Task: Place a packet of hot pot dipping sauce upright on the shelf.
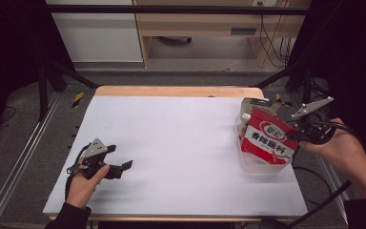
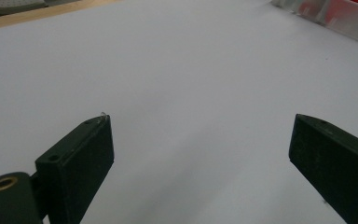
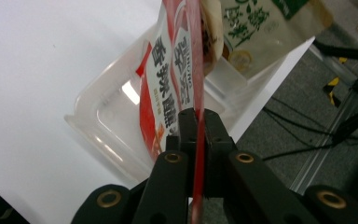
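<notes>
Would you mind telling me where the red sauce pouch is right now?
The red sauce pouch is at the table's right edge in the high view, pinched by the right gripper above the clear plastic container.

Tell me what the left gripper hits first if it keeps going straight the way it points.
Probably nothing soon: the left gripper faces bare white table. The clear plastic container lies far ahead toward the right, though depth is unclear.

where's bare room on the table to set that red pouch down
The white table sheet is bare between the left gripper and the clear plastic bin, back to the far wooden edge. The right edge is crowded: the bin, the red pouch, a green-printed pouch and the right gripper.
</notes>
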A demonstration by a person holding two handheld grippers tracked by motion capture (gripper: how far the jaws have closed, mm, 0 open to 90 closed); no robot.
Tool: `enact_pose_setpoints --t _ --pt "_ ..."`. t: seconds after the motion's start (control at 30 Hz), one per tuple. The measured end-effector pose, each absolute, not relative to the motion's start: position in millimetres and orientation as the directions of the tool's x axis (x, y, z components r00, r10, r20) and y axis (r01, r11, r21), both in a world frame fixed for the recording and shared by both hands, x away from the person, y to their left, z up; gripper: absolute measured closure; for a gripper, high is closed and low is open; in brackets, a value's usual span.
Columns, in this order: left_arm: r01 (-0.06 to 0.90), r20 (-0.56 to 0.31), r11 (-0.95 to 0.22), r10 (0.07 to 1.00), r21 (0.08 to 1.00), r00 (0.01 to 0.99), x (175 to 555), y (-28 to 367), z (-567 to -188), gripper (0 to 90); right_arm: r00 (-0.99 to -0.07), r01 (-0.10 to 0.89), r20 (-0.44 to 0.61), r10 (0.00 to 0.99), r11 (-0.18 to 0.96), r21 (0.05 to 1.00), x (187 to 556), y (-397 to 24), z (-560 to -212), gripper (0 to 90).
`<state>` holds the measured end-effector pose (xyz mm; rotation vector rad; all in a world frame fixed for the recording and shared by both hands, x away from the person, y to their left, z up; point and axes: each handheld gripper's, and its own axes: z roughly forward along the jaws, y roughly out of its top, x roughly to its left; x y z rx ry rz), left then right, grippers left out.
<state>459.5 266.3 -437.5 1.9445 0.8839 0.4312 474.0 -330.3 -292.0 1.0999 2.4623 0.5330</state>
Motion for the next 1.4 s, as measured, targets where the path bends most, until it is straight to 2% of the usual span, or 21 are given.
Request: enact_pose_setpoints --t 0.43,0.53,0.63,0.77,1.07,1.4 --pt "0.405 -0.047 -0.323 0.731 0.855 0.681 458.6 263.7 -437.8 6.6 -0.608 0.637 -0.167 0.776 0.602 0.481 467.8 -342.2 -300.9 85.2" --pt "0.404 -0.046 -0.323 0.73 0.856 0.682 458.5 263.3 -437.7 6.5 -0.613 0.631 -0.17 0.772 0.607 0.484 467.0 -340.7 -301.6 77.2" --pt "0.405 -0.047 -0.322 0.731 0.856 0.68 458.7 263.8 -437.9 6.6 -0.606 0.613 -0.19 0.772 0.606 0.508 468.1 -336.1 -298.1 59.5" --pt "0.404 -0.045 -0.324 0.73 0.856 0.682 458.9 264.5 -437.6 6.6 -0.59 0.574 -0.229 0.774 0.602 0.555 470.3 -324.1 -289.8 44.2" --pt "0.407 -0.051 -0.317 0.732 0.857 0.679 458.7 265.3 -437.4 6.5 -0.57 0.506 -0.277 0.773 0.597 0.623 479.6 -287.9 -273.3 31.5" --pt "0.407 -0.055 -0.314 0.732 0.857 0.68 458.8 266.2 -437.3 6.5 -0.552 0.47 -0.284 0.784 0.573 0.671 490.3 -251.9 -255.0 23.1"
